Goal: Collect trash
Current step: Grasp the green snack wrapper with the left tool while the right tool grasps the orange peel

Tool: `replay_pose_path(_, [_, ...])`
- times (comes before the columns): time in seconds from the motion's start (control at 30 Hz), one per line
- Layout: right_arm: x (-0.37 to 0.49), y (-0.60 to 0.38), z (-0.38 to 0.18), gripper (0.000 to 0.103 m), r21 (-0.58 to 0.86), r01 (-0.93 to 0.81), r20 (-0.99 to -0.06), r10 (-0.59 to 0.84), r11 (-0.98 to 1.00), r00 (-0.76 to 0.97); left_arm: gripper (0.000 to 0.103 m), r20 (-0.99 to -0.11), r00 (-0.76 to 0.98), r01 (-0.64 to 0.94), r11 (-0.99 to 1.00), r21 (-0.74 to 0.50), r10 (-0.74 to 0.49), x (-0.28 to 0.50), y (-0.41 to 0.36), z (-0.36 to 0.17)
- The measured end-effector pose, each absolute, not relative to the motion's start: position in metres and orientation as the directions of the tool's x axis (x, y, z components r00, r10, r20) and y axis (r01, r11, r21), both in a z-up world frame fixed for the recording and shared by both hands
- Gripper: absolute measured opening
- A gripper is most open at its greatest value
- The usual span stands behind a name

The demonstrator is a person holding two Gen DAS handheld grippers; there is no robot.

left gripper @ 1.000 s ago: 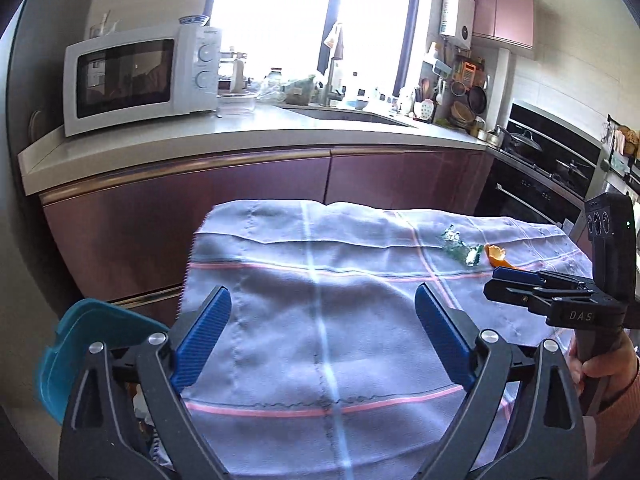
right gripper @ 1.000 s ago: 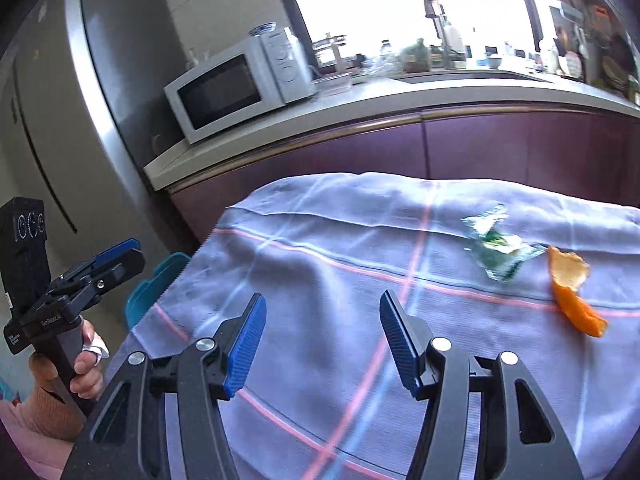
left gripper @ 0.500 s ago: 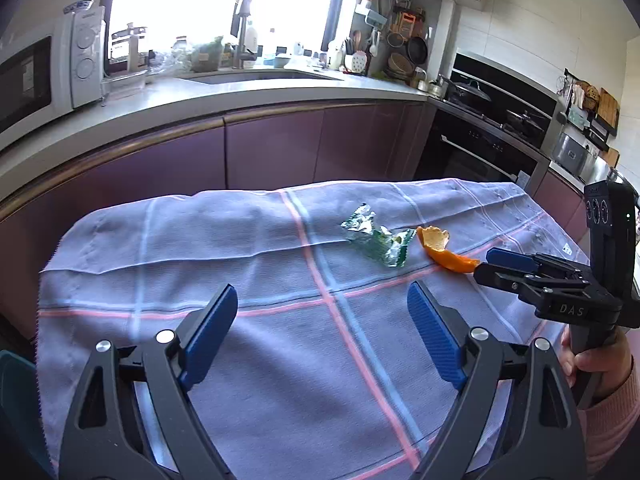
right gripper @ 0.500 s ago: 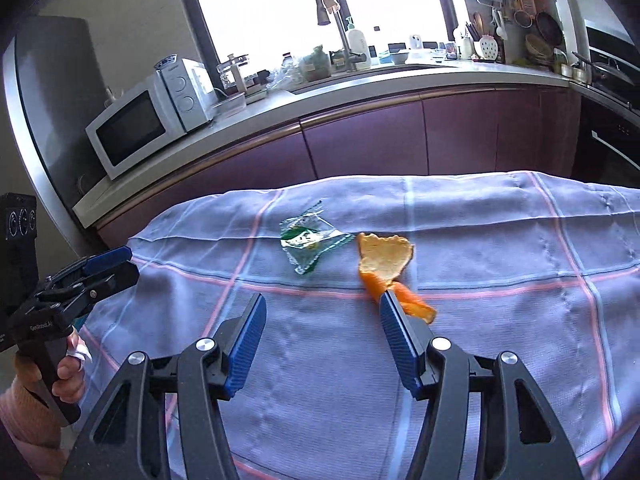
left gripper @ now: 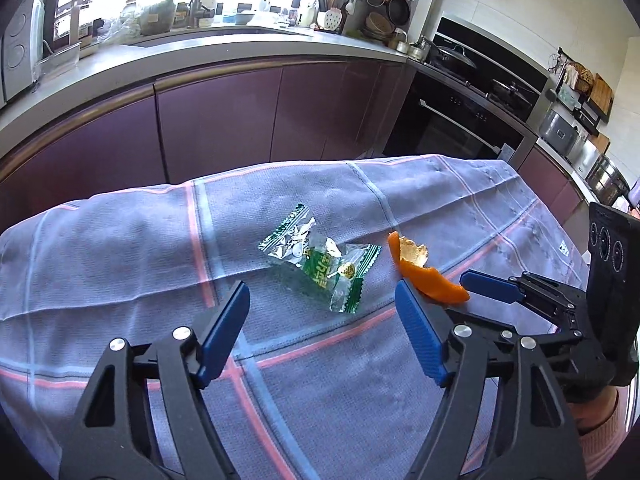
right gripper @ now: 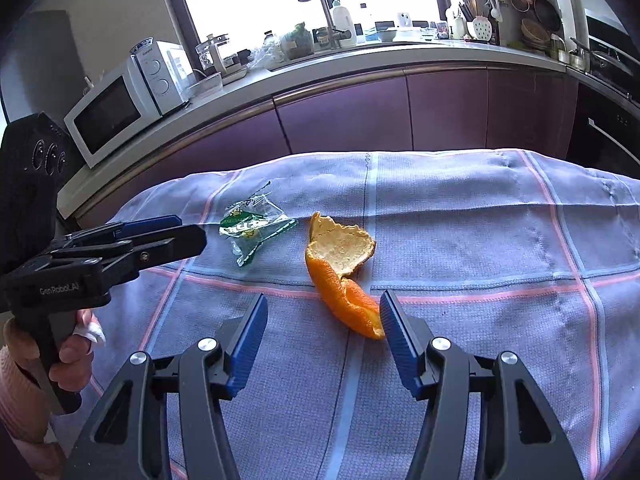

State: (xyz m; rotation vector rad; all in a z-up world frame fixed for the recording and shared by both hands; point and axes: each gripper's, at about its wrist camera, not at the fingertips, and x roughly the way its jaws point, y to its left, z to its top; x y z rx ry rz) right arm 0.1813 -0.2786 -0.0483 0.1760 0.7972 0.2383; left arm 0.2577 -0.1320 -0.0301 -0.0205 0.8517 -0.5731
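Observation:
A crumpled green and clear candy wrapper (left gripper: 320,266) lies on the lilac checked cloth (left gripper: 120,248); it also shows in the right wrist view (right gripper: 252,230). An orange peel (right gripper: 340,272) lies to its right, seen too in the left wrist view (left gripper: 420,272). My left gripper (left gripper: 322,320) is open and empty, just short of the wrapper. My right gripper (right gripper: 322,328) is open and empty, its right finger beside the near end of the peel. Each gripper shows in the other's view, the left (right gripper: 152,240) and the right (left gripper: 492,286).
The cloth (right gripper: 480,240) covers a table with its far edge toward purple kitchen cabinets (left gripper: 216,120). A microwave (right gripper: 124,100) stands on the counter at the left. An oven (left gripper: 452,128) is at the right.
Both grippers have swung right and moved in toward the trash. The wrapper now lies in front of the left gripper and the peel by the right one. A teal bin left of the table has left view.

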Motion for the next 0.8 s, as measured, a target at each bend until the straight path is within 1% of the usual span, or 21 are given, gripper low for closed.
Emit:
replay_pose_path(0.07, [0.183,-0.278,-0.048,0.056,0.243,-0.148,-0.685,0.278,0.959,0.673,0.069,-0.714,0.506,0.463,0.851,-0.248,-0.484,0.266,-0.140,-0.035])
replay_pose_path(0.13, [0.183,-0.279,-0.048,0.055,0.243,-0.151,-0.683,0.279,0.958,0.674,0.062,-0.726,0.489,0.457,0.851,-0.259,-0.484,0.274,-0.145,-0.040])
replay_pose_path(0.17, [0.183,-0.279,-0.048,0.054,0.244,-0.151,-0.683,0.280,0.958,0.675,0.060,-0.731,0.482,0.453,0.852,-0.264,-0.483,0.276,-0.146,-0.042])
replay_pose_path(0.27, [0.185,-0.280,-0.047,0.048,0.239,-0.160,-0.682,0.283,0.958,0.674,0.049,-0.737,0.465,0.446,0.849,-0.283,-0.490,0.284,-0.151,-0.048])
replay_pose_path(0.33, [0.186,-0.280,-0.048,0.044,0.237,-0.165,-0.684,0.285,0.957,0.671,0.038,-0.740,0.452,0.448,0.844,-0.294,-0.498,0.285,-0.154,-0.052])
replay_pose_path(0.37, [0.187,-0.281,-0.049,0.041,0.238,-0.167,-0.685,0.287,0.957,0.670,0.035,-0.740,0.448,0.450,0.842,-0.298,-0.501,0.285,-0.155,-0.053])
replay_pose_path(0.4, [0.187,-0.281,-0.049,0.037,0.239,-0.169,-0.686,0.290,0.956,0.667,0.026,-0.740,0.442,0.454,0.838,-0.303,-0.507,0.285,-0.156,-0.055])
replay_pose_path(0.43, [0.188,-0.281,-0.049,0.036,0.238,-0.171,-0.688,0.290,0.956,0.665,0.021,-0.741,0.435,0.457,0.835,-0.307,-0.511,0.285,-0.157,-0.056])
replay_pose_path(0.47, [0.187,-0.282,-0.049,0.033,0.238,-0.171,-0.687,0.290,0.956,0.666,0.019,-0.743,0.430,0.458,0.833,-0.309,-0.513,0.284,-0.158,-0.057])
replay_pose_path(0.53, [0.187,-0.282,-0.049,0.028,0.237,-0.176,-0.685,0.293,0.955,0.667,0.012,-0.744,0.423,0.463,0.829,-0.313,-0.517,0.284,-0.158,-0.059])
replay_pose_path(0.6, [0.186,-0.283,-0.049,0.019,0.236,-0.182,-0.685,0.296,0.955,0.665,0.011,-0.744,0.425,0.465,0.829,-0.310,-0.516,0.281,-0.156,-0.059])
replay_pose_path(0.67, [0.186,-0.283,-0.049,0.018,0.237,-0.185,-0.684,0.300,0.954,0.665,0.009,-0.741,0.429,0.469,0.829,-0.305,-0.516,0.279,-0.156,-0.058])
replay_pose_path(0.8, [0.185,-0.285,-0.049,0.014,0.241,-0.190,-0.681,0.306,0.952,0.666,0.009,-0.731,0.449,0.493,0.825,-0.277,-0.514,0.267,-0.153,-0.051])
